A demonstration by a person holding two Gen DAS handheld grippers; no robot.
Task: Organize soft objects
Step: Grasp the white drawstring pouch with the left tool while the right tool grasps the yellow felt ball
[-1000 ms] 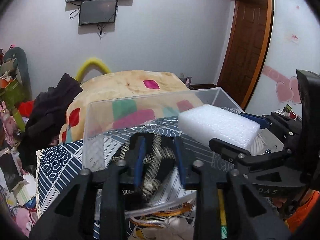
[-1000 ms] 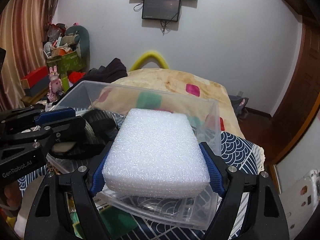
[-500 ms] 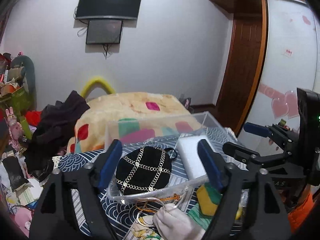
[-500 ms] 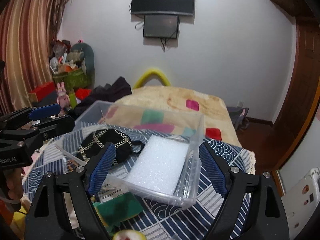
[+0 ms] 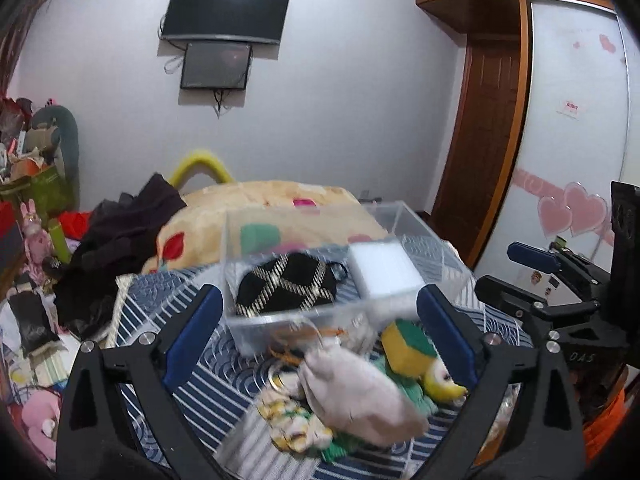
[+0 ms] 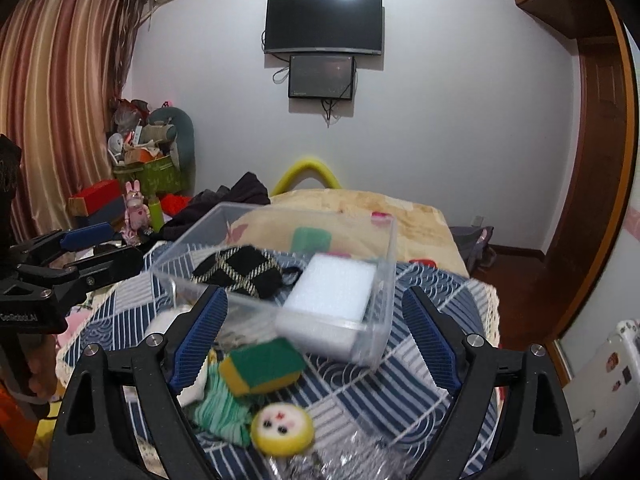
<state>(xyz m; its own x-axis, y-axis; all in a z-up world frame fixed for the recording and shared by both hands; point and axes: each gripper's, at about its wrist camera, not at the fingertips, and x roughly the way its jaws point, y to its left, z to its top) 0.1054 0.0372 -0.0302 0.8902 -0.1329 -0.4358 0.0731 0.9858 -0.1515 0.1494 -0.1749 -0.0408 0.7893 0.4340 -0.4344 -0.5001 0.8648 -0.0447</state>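
A clear plastic bin [image 5: 256, 328] [image 6: 384, 264] stands on the blue patterned tablecloth. Inside lie a black pouch with gold chains [image 5: 286, 290] [image 6: 240, 272] and a white foam block [image 5: 386, 270] [image 6: 332, 292]. In front of the bin lie a green-yellow sponge [image 5: 406, 344] [image 6: 262, 364], a pale cloth pouch [image 5: 356, 392], a green knit cloth [image 6: 220, 408] and a yellow round plush face [image 6: 282, 428]. My left gripper [image 5: 318, 336] is open and empty, above the loose pile. My right gripper [image 6: 316, 340] is open and empty, near the bin's front.
The tablecloth [image 6: 436, 304] covers a small table with its edge at the right. Behind it is a bed with a patterned quilt [image 5: 280, 200] and dark clothes [image 5: 120, 240]. Clutter and boxes [image 6: 132, 176] stand at the left; a wooden door [image 5: 480, 128] is at the right.
The right gripper let go of the foam block, which now lies in the bin. The left gripper opened off the black pouch. Both grippers pulled back and up from the bin.
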